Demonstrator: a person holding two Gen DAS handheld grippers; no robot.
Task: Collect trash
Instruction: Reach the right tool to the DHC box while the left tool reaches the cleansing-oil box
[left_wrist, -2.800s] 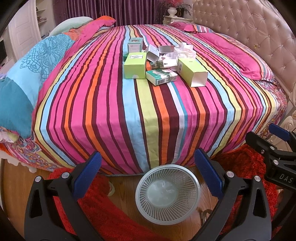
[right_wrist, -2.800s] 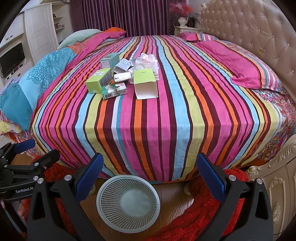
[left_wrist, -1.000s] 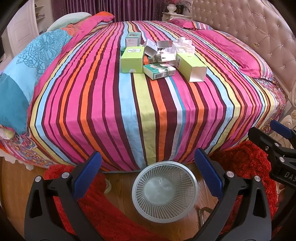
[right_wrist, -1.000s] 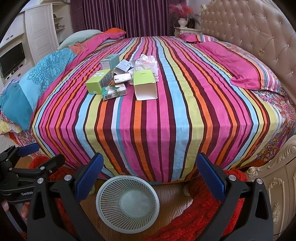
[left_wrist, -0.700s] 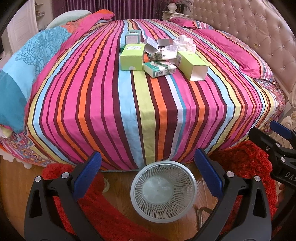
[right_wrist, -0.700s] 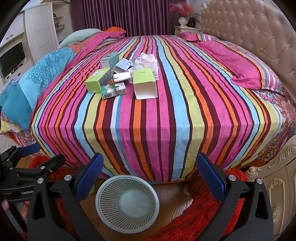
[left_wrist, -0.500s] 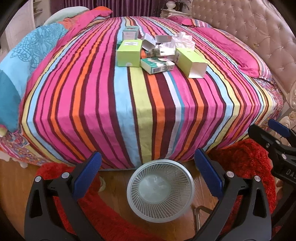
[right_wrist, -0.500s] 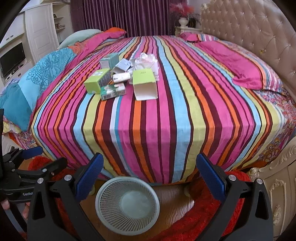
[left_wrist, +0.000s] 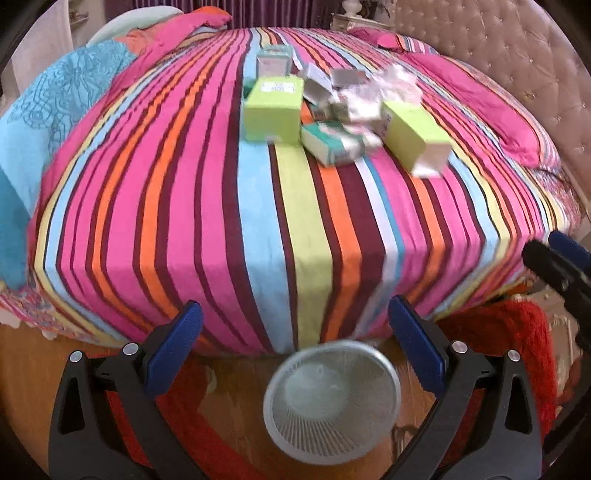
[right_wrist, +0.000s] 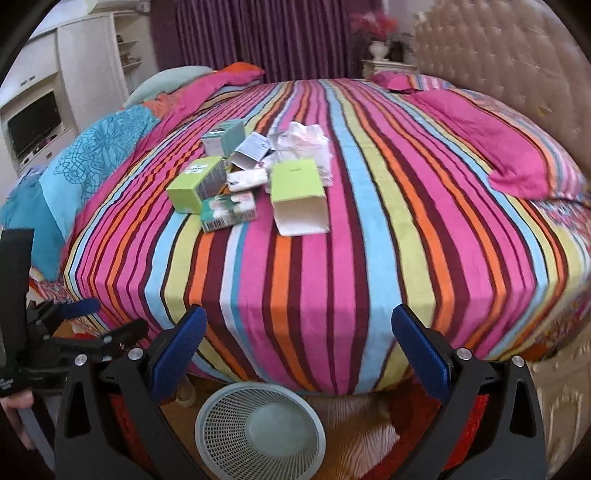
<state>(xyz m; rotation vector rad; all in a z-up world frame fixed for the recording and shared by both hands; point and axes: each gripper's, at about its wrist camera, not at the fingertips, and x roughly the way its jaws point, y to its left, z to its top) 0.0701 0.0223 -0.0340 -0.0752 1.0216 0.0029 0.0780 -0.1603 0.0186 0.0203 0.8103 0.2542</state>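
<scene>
No legible txt; barcode on green-white box (right_wrist: 229, 212), digits too blurry.

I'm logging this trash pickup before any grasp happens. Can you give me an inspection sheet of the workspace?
Surface: striped bed, cover smooth.
Job's things: boxes and crumpled paper heaped mid-bed: open green box, closed green box, teal carton, grey box, paper. Basket on the floor at the bed's foot, looks empty.
Clutter: nothing seen beyond the heap.
Grippers: left gripper and right gripper both open, empty, short of the bed.
Cables: nothing seen.
Surroundings: pillows, tufted headboard, purple curtain, red rug, wood floor.
</scene>
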